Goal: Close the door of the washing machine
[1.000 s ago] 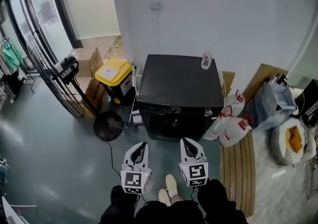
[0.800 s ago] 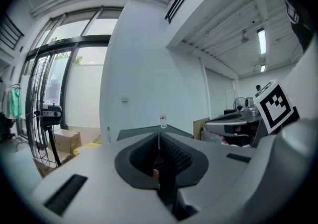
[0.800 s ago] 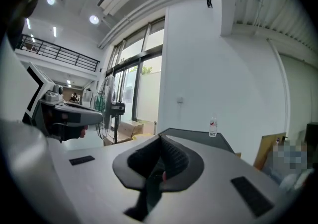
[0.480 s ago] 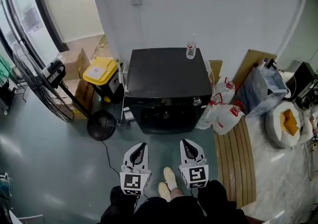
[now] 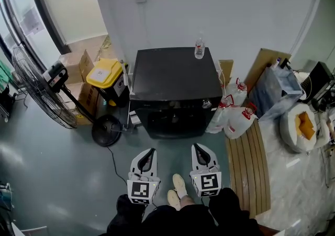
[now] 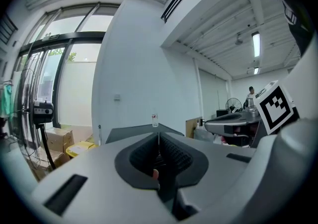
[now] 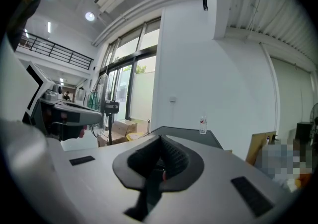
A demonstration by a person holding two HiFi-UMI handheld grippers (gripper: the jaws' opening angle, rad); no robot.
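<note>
The black washing machine (image 5: 175, 80) stands against the white wall, and its dark front (image 5: 172, 121) faces me; the door looks flush with the front. A small clear bottle (image 5: 199, 46) stands on its top at the back. My left gripper (image 5: 151, 152) and right gripper (image 5: 197, 147) hover side by side over the floor, a step short of the machine's front. Both are shut with nothing between the jaws. The left gripper view shows the left gripper (image 6: 158, 136) pointing at the machine's top (image 6: 134, 131), as does the right gripper (image 7: 160, 138) in its own view.
A standing fan (image 5: 36, 93), cardboard boxes (image 5: 73, 65) and a yellow-lidded bin (image 5: 104, 75) sit left of the machine. White bags (image 5: 233, 120), a wooden slatted board (image 5: 248, 167) and a filled sack (image 5: 299, 131) are on the right. My shoes (image 5: 177, 190) are between the grippers.
The head view has shifted: the washing machine now sits higher and further left in it. Both grippers keep their places side by side, still shut.
</note>
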